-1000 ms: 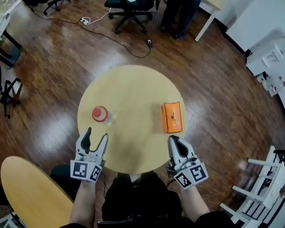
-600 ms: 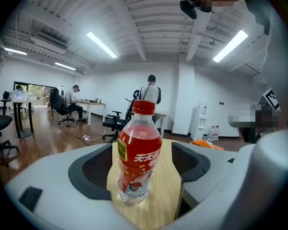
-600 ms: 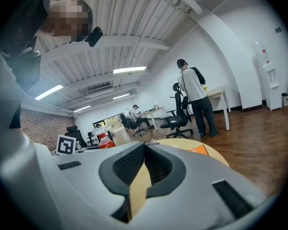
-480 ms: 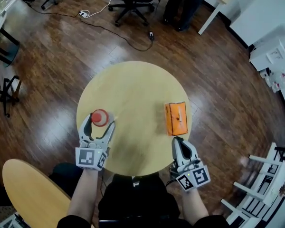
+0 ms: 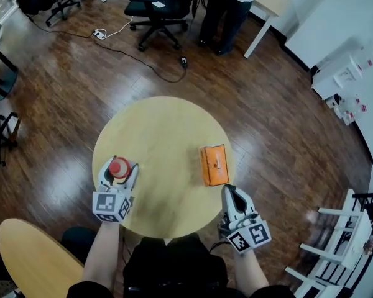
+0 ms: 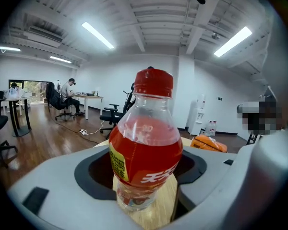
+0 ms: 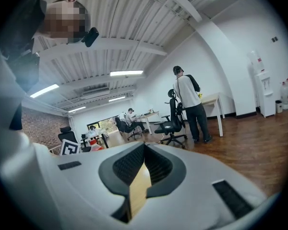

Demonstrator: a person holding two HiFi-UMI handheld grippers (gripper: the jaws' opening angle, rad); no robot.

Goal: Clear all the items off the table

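Observation:
A clear bottle of red drink with a red cap (image 5: 119,166) (image 6: 145,147) stands upright near the left edge of the round wooden table (image 5: 165,132). My left gripper (image 5: 118,170) (image 6: 145,163) has its jaws either side of the bottle. They have just been closing, and a slit of table still shows between the bottle's base and the right jaw. An orange packet (image 5: 214,164) (image 6: 209,143) lies flat on the right of the table. My right gripper (image 5: 235,197) (image 7: 144,150) is shut and empty at the near right edge, just short of the packet.
A person (image 5: 230,5) stands by a white desk at the far side, next to a black office chair (image 5: 155,5). A cable (image 5: 143,58) runs over the wooden floor. A second round table (image 5: 31,259) is at the near left, a white rack (image 5: 336,247) at the near right.
My left gripper has moved forward from the near table edge until its jaws stand around the red bottle. My right gripper has stayed shut near the orange packet.

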